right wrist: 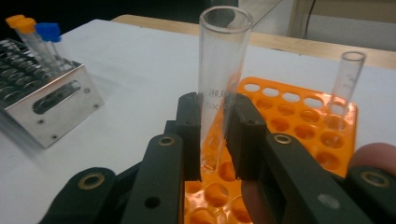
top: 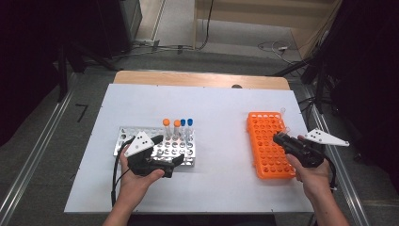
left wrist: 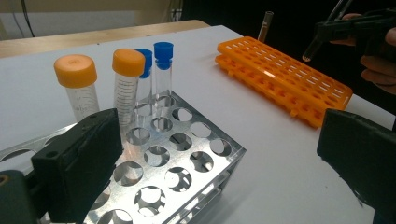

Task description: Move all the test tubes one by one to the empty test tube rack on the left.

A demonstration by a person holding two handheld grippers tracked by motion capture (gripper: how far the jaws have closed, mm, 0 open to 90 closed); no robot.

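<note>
Right gripper (right wrist: 212, 140) clamped on a clear glass test tube (right wrist: 219, 70), held upright above the orange tube rack (right wrist: 299, 116), probably so the round bottom lines up with a hole. Second open tube (right wrist: 345, 84) already standing at about 1 o'clock. Left gripper (left wrist: 215, 163), jaws wide apart with nothing between them, parked by the metal rack (left wrist: 177, 158), capped tubes (left wrist: 126, 79) at 11 o'clock, maybe to steady it.

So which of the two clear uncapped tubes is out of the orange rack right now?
The one clamped in the right gripper: that clear tube hangs above the orange rack. The other clear tube stands upright in a hole at the rack's far corner.
</note>
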